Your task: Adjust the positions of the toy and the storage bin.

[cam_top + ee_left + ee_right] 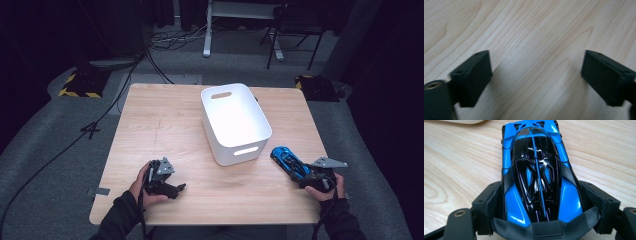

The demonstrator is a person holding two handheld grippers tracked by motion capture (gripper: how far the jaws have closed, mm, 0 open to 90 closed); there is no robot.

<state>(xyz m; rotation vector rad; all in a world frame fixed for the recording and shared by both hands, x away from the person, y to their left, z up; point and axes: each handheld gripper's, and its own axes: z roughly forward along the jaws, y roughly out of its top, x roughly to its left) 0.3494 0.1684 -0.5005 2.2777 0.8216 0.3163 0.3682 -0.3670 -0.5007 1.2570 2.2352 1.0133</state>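
A blue and black toy car (287, 160) sits on the wooden table (165, 120) at the front right, just right of a white bin (227, 150). My right gripper (303, 173) is shut on the car's rear; in the right gripper view its pads (489, 202) press both flanks of the car (536, 170), whose nose points away toward the bin. My left gripper (179, 189) rests low at the front left, held by a hand, lying toward the right. In the left gripper view the left gripper (536, 80) stands open over bare wood, with nothing between its jaws.
The white bin has cut-out handles and stands empty at the table's middle, angled slightly. Bare tabletop lies between the two hands and left of the bin. Beyond the table are a chair (292, 25), a desk leg (207, 30), floor cables (100, 125) and striped stand bases (80, 85).
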